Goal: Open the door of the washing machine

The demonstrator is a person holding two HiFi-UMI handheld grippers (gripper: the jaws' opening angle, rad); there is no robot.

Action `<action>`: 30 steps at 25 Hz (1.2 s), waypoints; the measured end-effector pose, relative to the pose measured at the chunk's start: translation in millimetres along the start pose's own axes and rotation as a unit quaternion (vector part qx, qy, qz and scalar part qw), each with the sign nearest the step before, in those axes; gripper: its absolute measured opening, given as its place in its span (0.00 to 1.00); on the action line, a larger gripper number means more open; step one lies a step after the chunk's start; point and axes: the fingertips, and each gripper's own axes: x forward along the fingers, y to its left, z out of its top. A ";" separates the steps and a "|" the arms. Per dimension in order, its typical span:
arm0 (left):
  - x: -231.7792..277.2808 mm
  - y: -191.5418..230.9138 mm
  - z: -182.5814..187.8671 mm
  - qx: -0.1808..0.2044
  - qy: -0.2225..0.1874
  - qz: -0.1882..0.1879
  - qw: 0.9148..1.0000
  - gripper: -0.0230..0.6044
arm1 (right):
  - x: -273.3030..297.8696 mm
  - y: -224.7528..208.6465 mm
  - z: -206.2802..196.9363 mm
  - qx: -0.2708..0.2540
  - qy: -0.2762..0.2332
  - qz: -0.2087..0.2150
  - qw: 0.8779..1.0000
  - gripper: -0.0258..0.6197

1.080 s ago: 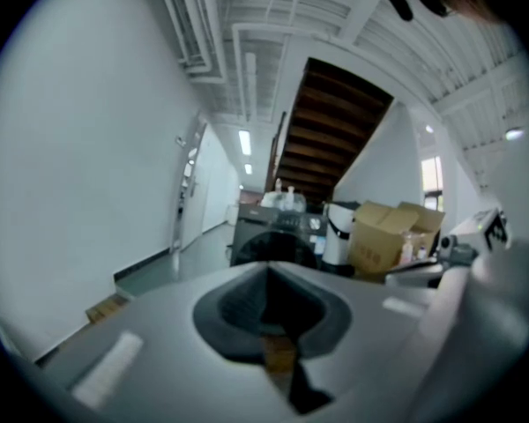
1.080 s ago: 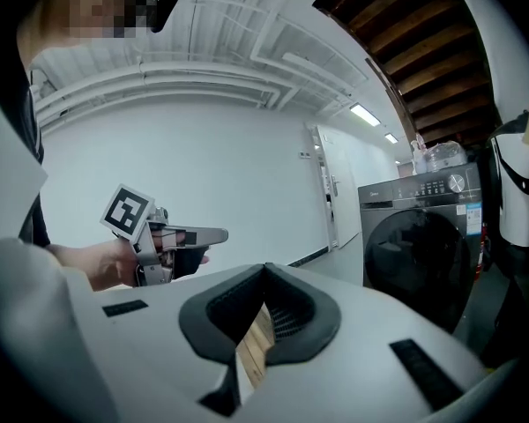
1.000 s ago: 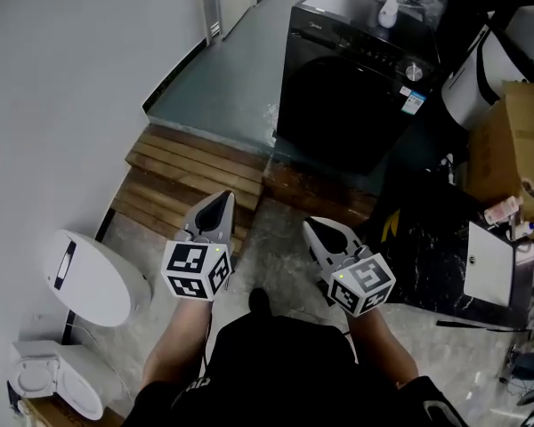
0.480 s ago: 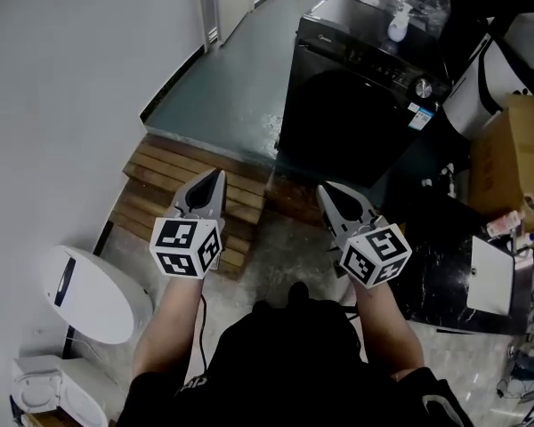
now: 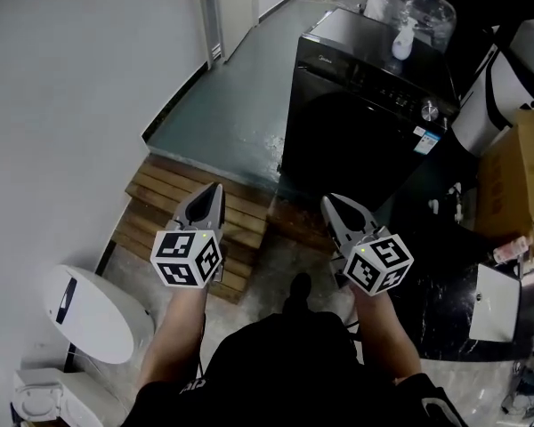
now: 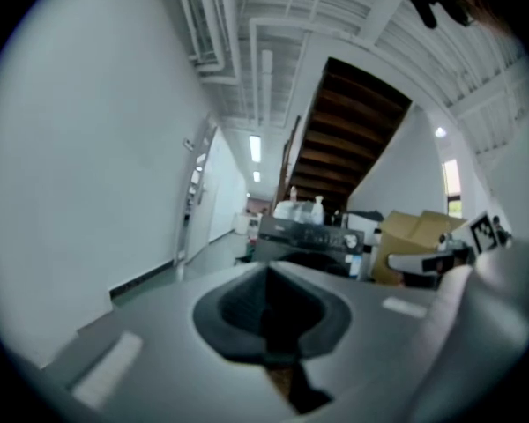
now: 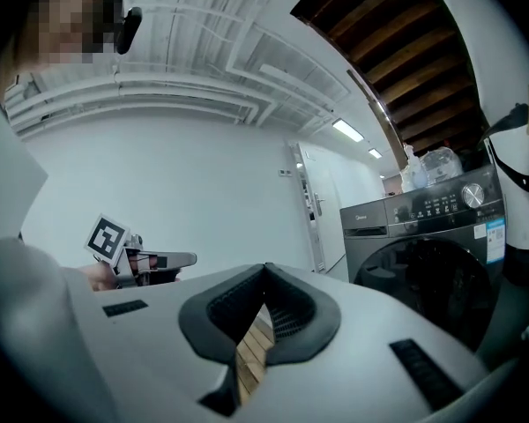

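A black front-loading washing machine (image 5: 367, 118) stands on the raised floor ahead, its round dark door (image 5: 343, 140) closed. My left gripper (image 5: 213, 189) is shut and empty, held out over the wooden steps, well short of the machine. My right gripper (image 5: 327, 200) is also shut and empty, near the machine's lower front corner but apart from it. In the left gripper view the machine (image 6: 307, 241) is small and far beyond the shut gripper (image 6: 266, 268). The right gripper view has the machine (image 7: 428, 254) at the right, beyond my closed gripper (image 7: 264, 268).
Wooden slatted steps (image 5: 182, 205) lead up to the grey raised floor (image 5: 231, 87). A white oval lid (image 5: 91, 313) lies at the lower left by the wall. A clear bag (image 5: 412, 9) and a bottle (image 5: 400, 36) sit on the machine. Cardboard box (image 5: 514, 181) and clutter stand right.
Both grippers have moved forward toward the washing machine, and the view has followed, so the machine sits lower and nearer. Both jaws stay shut.
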 end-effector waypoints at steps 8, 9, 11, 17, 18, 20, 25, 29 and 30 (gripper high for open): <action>112.8 -19.7 3.1 0.012 0.028 -0.022 0.999 0.05 | 47.3 -92.6 4.5 0.022 0.013 -0.008 1.000 0.03; 127.5 -23.9 3.0 0.012 0.032 -0.026 0.999 0.05 | 51.9 -103.4 3.6 0.024 0.017 -0.008 1.000 0.03; 156.7 -32.9 2.9 0.013 0.038 -0.033 0.999 0.05 | 59.6 -125.7 1.4 0.028 0.024 -0.008 0.999 0.03; 230.7 -57.2 2.9 0.007 0.053 -0.048 0.997 0.05 | 73.6 -184.5 -2.8 0.043 0.046 -0.007 0.998 0.03; 240.3 -59.5 3.2 0.007 0.053 -0.049 0.997 0.05 | 75.6 -190.5 -3.9 0.042 0.050 -0.004 0.998 0.03; 257.8 -62.7 4.6 0.004 0.052 -0.050 0.997 0.05 | 81.1 -202.3 -6.5 0.042 0.057 -0.002 0.997 0.03; 289.0 -65.7 8.1 0.000 0.051 -0.063 0.997 0.05 | 98.1 -221.8 -4.2 0.041 0.068 -0.003 0.997 0.03; 315.3 -60.3 11.5 -0.003 0.048 -0.082 0.995 0.05 | 121.0 -237.0 2.3 0.031 0.072 -0.018 0.997 0.03; 321.6 -59.5 11.7 -0.004 0.049 -0.088 0.995 0.05 | 125.9 -239.8 3.3 0.030 0.074 -0.022 0.997 0.03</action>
